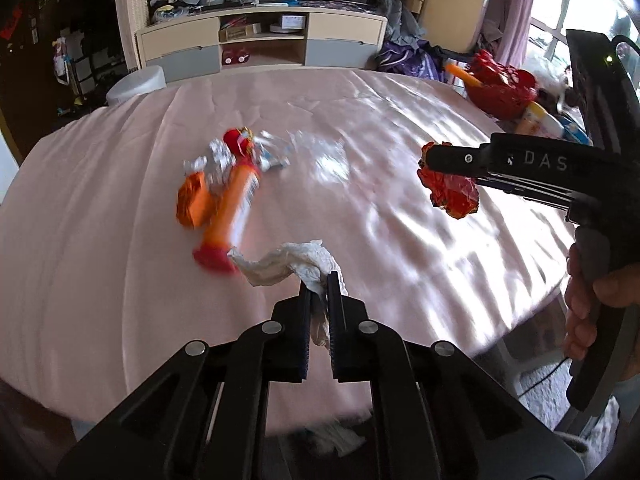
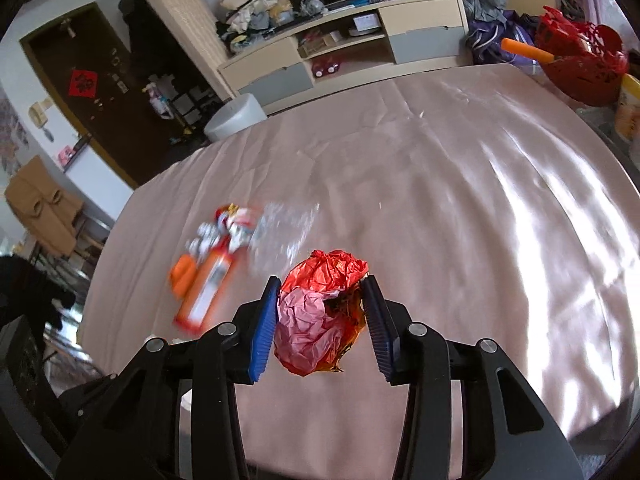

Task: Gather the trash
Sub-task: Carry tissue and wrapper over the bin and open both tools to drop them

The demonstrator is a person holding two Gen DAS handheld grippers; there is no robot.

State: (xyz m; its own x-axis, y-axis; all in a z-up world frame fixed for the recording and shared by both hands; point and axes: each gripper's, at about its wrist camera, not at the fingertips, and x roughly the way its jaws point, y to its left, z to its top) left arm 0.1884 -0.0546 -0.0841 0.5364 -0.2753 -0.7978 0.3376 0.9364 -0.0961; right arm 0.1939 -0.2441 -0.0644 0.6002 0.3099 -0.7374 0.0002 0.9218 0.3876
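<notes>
Tissue point(image 1: 294, 266) pinched in left hand-held gripper point(image 1: 319, 280), apparently airborne.

On the side of my right gripper point(image 1: 430, 160), seen from my left wrist camera at the right of the scene, I read the pale letters "DAS" before the frame cut them off. A red diamond sign point(image 2: 82, 83) hung on the dark door far left, its character too small to read.
</notes>
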